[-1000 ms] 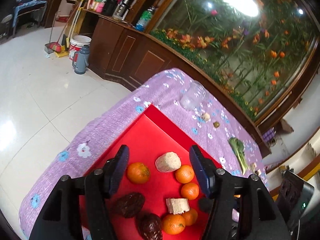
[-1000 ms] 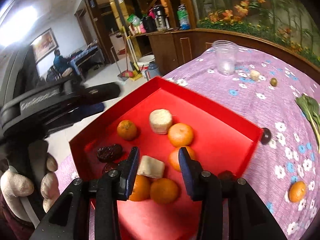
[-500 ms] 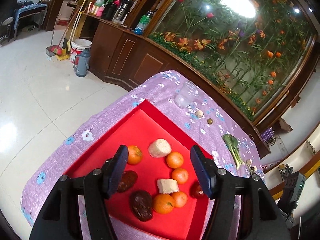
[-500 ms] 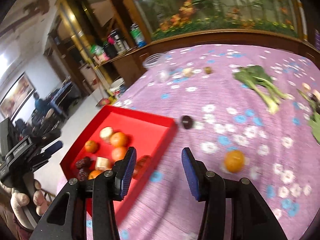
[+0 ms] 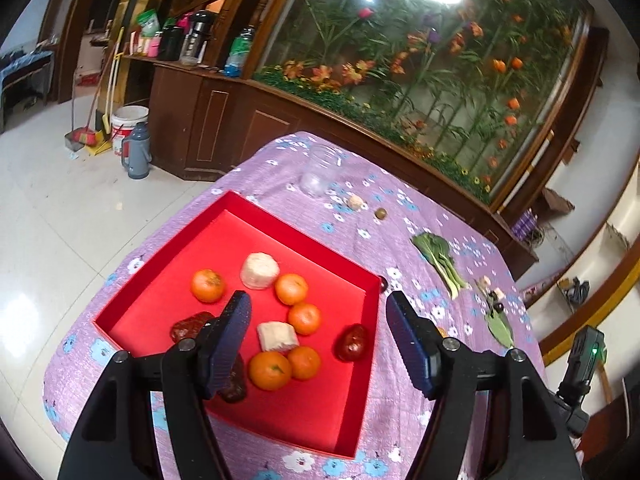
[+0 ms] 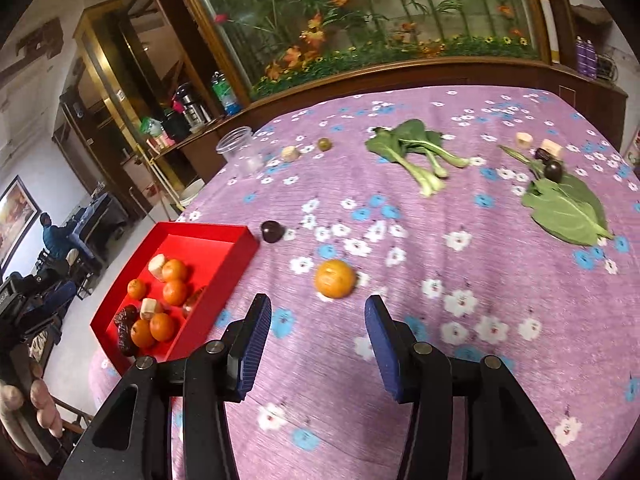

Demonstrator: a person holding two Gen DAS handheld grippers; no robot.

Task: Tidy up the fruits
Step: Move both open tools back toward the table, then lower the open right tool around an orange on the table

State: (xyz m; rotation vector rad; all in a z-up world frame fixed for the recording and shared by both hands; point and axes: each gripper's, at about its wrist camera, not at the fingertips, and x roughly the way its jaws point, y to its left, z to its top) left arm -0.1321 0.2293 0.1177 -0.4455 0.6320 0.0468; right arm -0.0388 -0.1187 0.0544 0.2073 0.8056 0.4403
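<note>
The left tongs (image 5: 318, 340) tilt down over the red tray (image 5: 362, 364) of fruit, jaws opening and empty. The right tongs (image 6: 316, 344) tilt down over the purple cloth (image 6: 500, 280), parted and empty, a loose orange (image 6: 335, 279) just ahead of their tips.

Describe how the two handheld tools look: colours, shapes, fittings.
Both look alike. The left tool has two black, angular arms with triangular cut-outs and round silver pivot screws, each ending in a flat dark-blue pad with fine ribbing. The right tool has the same black frame, silver screws and ribbed blue pads. No cables or markings show on either.
</note>
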